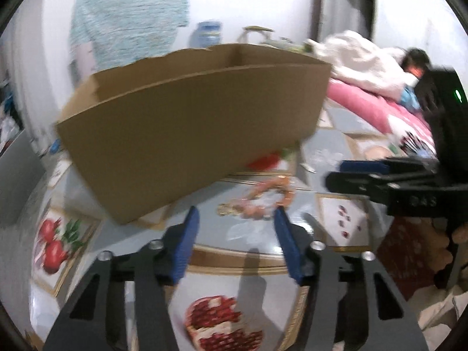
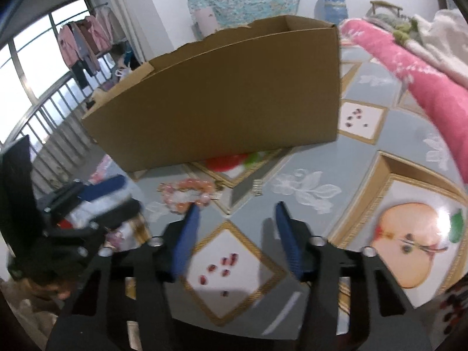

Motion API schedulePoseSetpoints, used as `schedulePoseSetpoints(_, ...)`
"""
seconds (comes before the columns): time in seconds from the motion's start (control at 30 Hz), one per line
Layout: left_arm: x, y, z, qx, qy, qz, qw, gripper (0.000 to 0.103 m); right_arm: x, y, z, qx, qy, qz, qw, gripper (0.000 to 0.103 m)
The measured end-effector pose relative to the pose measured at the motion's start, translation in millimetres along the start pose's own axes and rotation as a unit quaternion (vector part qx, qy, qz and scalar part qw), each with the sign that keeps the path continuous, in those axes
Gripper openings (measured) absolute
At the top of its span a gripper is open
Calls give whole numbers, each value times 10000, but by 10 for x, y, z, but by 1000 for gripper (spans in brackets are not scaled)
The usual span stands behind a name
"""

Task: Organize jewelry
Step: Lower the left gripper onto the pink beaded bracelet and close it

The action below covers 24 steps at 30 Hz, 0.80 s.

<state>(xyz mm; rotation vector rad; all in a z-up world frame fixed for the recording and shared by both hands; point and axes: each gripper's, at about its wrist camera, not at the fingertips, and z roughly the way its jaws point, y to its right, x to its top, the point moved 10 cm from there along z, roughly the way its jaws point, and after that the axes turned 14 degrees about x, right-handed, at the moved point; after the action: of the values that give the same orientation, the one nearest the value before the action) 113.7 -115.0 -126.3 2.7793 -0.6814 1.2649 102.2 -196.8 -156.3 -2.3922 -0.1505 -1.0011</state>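
Both jaws open and empty: left gripper (image 1: 235, 219) just short of the bracelet (image 1: 257, 200) lying before the box (image 1: 187, 128), right gripper (image 2: 237, 213) beside it.

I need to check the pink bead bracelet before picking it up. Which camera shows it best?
The left wrist view: the bracelet lies whole, just ahead of the open left gripper. In the right wrist view the bracelet is off-centre, partly hidden behind a blue finger.

A pink-and-orange beaded bracelet (image 1: 260, 201) lies flat in a loose loop on the patterned table, just in front of the open brown cardboard box (image 1: 187, 125); possibly a gold clasp at one end, blurred.
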Motion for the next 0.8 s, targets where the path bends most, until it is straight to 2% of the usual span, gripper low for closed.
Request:
schedulePoseSetpoints(0.03, -2, 58, 28, -104, -19, 93, 9999, 37, -9, 13, 19, -38, -31, 19, 10000, 40)
schedulePoseSetpoints(0.13, 22, 283, 75, -299, 26, 482, 9984, 31, -34, 64, 66, -89, -123, 166, 9997, 33)
schedulePoseSetpoints(0.27, 34, 436, 186, -362, -43, 826, 9959, 30, -25, 52, 78, -52, -131, 203, 9997, 31)
schedulePoseSetpoints(0.37, 29, 489, 238, -269, -66, 1118, 9933, 30, -21, 33, 83, -20, -125, 182, 9998, 32)
schedulePoseSetpoints(0.67, 121, 463, 331, -17, -256, 1296, 9912, 23, -19, 97, 29, 240, 7, 289, 9993, 31)
schedulePoseSetpoints(0.8, 189, 499, 303, 56, -160, 1531, 9881, 23, -18, 88, 26, 364, 52, 289, 9989, 31)
